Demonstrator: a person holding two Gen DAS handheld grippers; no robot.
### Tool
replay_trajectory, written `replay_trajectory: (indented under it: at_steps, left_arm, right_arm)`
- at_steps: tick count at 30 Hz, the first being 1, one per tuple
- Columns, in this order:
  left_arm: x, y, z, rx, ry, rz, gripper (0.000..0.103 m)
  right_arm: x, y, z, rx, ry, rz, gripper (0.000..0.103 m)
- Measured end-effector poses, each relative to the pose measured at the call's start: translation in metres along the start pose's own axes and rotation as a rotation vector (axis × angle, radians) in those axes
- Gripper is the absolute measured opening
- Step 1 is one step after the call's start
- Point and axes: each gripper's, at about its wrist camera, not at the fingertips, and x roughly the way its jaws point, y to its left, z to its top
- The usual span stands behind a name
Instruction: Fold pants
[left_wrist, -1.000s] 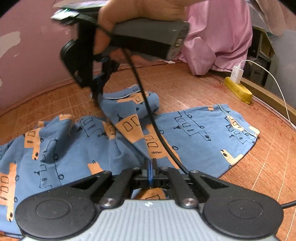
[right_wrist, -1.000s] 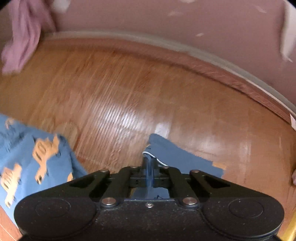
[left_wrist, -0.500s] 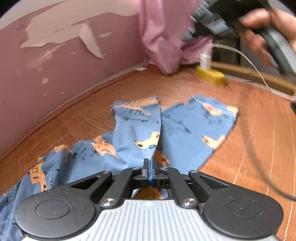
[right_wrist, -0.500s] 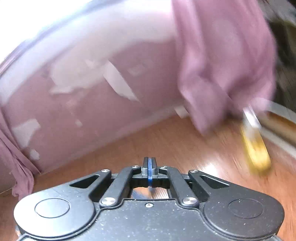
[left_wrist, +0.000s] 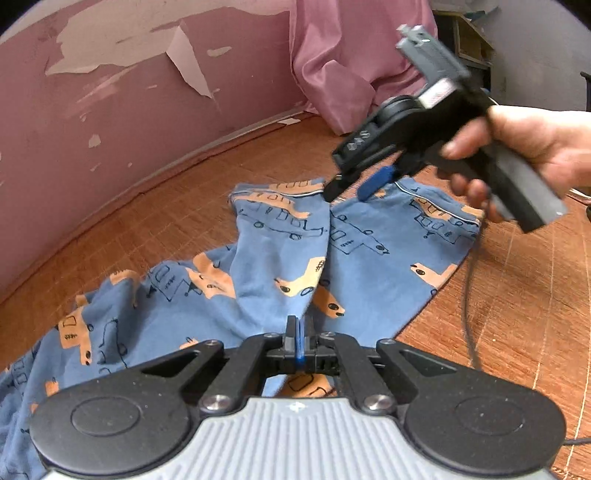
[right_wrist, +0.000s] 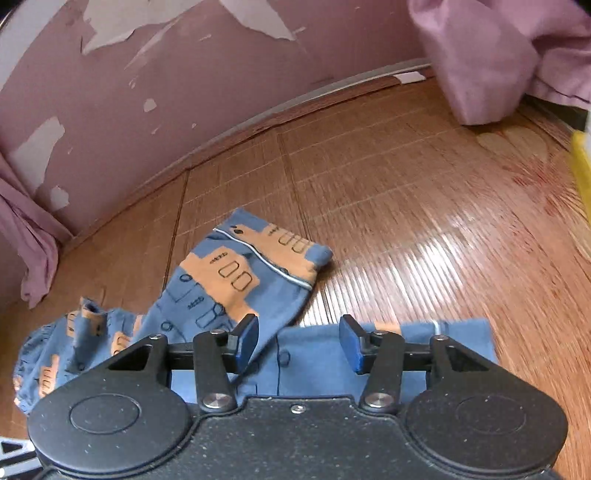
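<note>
Blue pants (left_wrist: 280, 254) with orange truck prints lie on the wooden floor, both legs stretched side by side toward the wall. My left gripper (left_wrist: 297, 341) is shut on the pants near the crotch, and the cloth bunches up to its tips. A hand holds my right gripper (left_wrist: 351, 186) just above the two leg cuffs, with its jaws open and nothing between them. In the right wrist view the right gripper (right_wrist: 299, 341) hovers open over the pants (right_wrist: 236, 280), one cuff ahead and the other right beneath the fingers (right_wrist: 247, 338).
A pink wall (left_wrist: 129, 110) with peeling paint runs along the far side. A pink curtain (left_wrist: 343, 62) hangs at the back right, with a dark shelf beside it. A black cable (left_wrist: 469, 295) trails from the right gripper. A yellow power strip (right_wrist: 583, 173) lies at the right.
The right gripper carried a pant leg across, let it go and opened. That leg now lies flat beside the other. The left gripper stayed shut on the cloth.
</note>
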Motion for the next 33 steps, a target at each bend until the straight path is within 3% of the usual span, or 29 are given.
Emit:
replay_trajectory:
  at_steps: [9, 12, 16, 18, 24, 28, 30, 33]
  left_arm:
    - [0.001, 0.003, -0.002, -0.023, 0.003, -0.016, 0.000]
    - [0.001, 0.002, -0.001, -0.030, 0.003, -0.014, 0.000]
    - [0.000, 0.002, -0.001, -0.028, -0.006, -0.007, 0.000]
    - [0.000, 0.002, 0.000, -0.033, -0.009, -0.001, 0.000]
    - [-0.004, 0.008, 0.006, -0.053, -0.037, 0.000, 0.000]
    - [-0.009, 0.002, 0.008, -0.009, -0.060, -0.024, 0.000]
    - [-0.009, -0.003, 0.006, 0.033, -0.055, -0.042, 0.000]
    - [-0.001, -0.009, -0.001, 0.068, -0.008, -0.078, 0.000]
  right_arm:
    - [0.029, 0.020, 0.008, -0.127, -0.043, -0.114, 0.051]
    - [0.037, 0.031, 0.005, -0.185, -0.066, -0.168, 0.020]
    - [0.036, 0.029, 0.005, -0.179, -0.090, -0.165, 0.008]
    - [0.030, 0.028, 0.008, -0.176, -0.113, -0.153, 0.007]
    - [-0.037, 0.041, 0.014, -0.253, -0.288, -0.131, 0.006]
    - [-0.103, 0.029, -0.022, -0.217, -0.397, -0.198, 0.007]
    - [-0.115, 0.017, -0.052, -0.189, -0.383, -0.264, 0.006]
    - [-0.104, -0.008, -0.093, -0.102, -0.288, -0.332, 0.006]
